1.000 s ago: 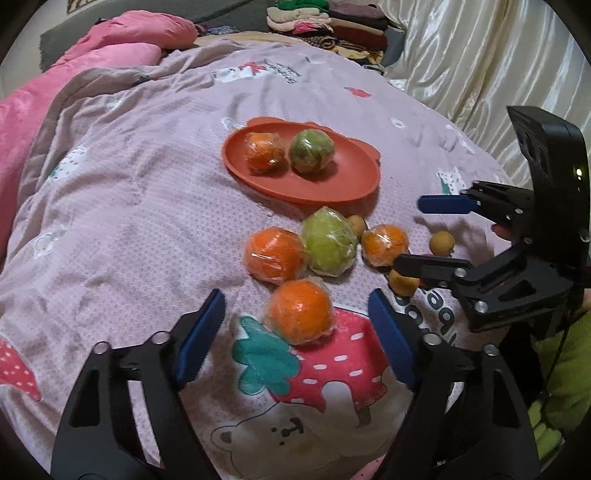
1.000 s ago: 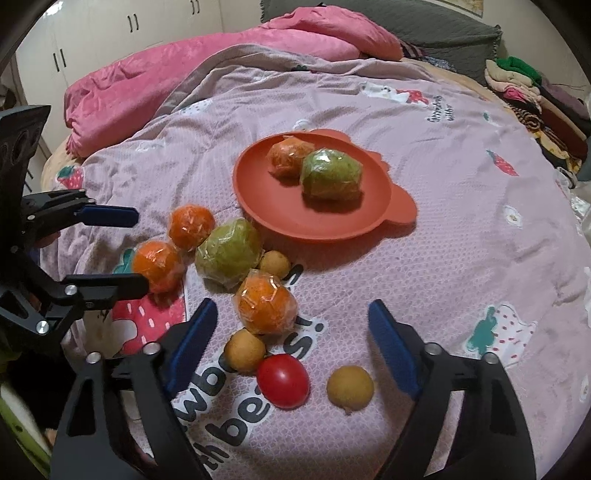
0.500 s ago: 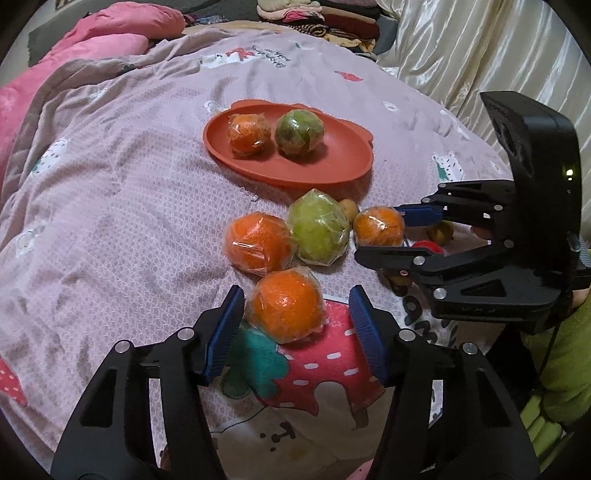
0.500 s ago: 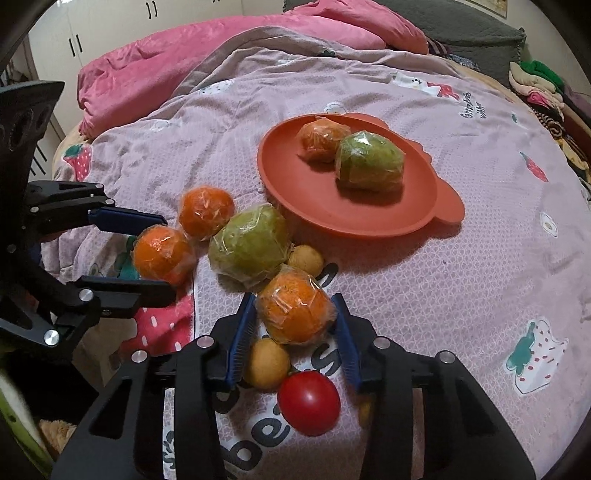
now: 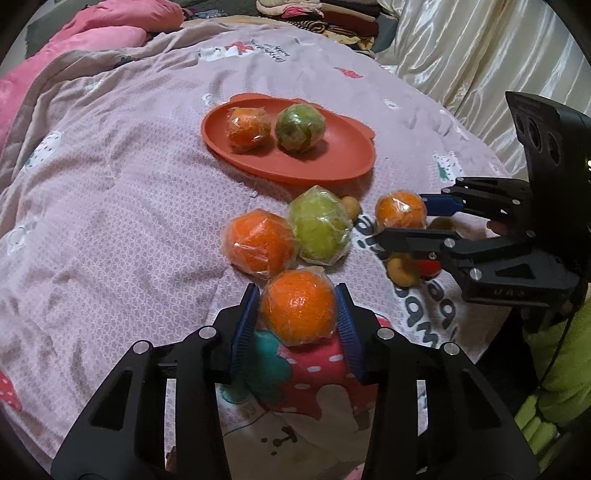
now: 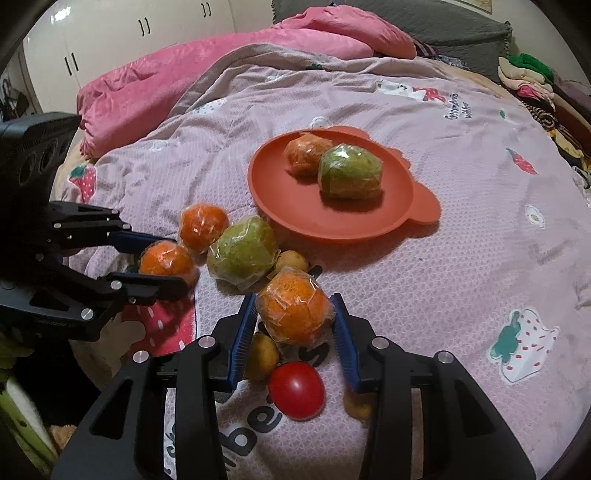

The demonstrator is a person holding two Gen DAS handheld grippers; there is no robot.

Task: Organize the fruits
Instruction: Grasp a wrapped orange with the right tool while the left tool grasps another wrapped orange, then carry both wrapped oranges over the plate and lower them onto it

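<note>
An orange-red plate lies on the bedspread with a wrapped orange and a wrapped green fruit on it. In front of it lie another wrapped orange and a green fruit. My left gripper has its jaws closing, blue pads against both sides of the nearest wrapped orange. My right gripper is shut on a second wrapped orange. A red tomato and small tan fruits lie below it.
The lilac printed bedspread covers the bed, with a pink duvet at the far side. Folded clothes are stacked at the back, a cream curtain hangs on the right. A person's green sleeve is near the right gripper.
Both grippers dipped toward the fruit and their jaws narrowed from wide apart. The right pads reached their orange first; the left pads have now come up against theirs.
</note>
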